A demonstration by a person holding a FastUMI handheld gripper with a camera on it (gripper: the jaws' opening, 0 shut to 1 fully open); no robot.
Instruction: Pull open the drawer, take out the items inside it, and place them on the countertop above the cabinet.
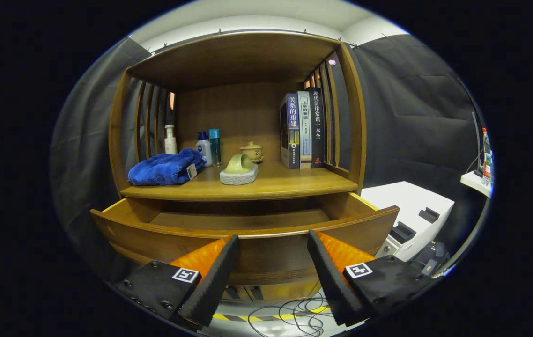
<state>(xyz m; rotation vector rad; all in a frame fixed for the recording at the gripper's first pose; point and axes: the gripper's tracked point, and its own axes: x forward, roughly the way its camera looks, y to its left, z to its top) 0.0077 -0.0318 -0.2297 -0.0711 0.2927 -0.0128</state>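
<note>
3 books point(303, 128) upright R of countertop point(266, 185) | blue towel point(166, 167) L | drawer point(247, 234) out | gripper point(273, 243) spread wide, holds nothing

I have the hand-held gripper point(273, 239) level and pointed straight ahead, its two fingers point(212, 276) reaching forward from the near side. The jaws stand wide apart, with a broad gap between the tips, and nothing is caught between them. Each finger slants inward a little toward the far end, so the gap is narrower at the tips than at the base. The left and right fingers sit at about the same height, with no roll to either side. Each finger's mount carries a small square marker. The pads touch nothing.
</note>
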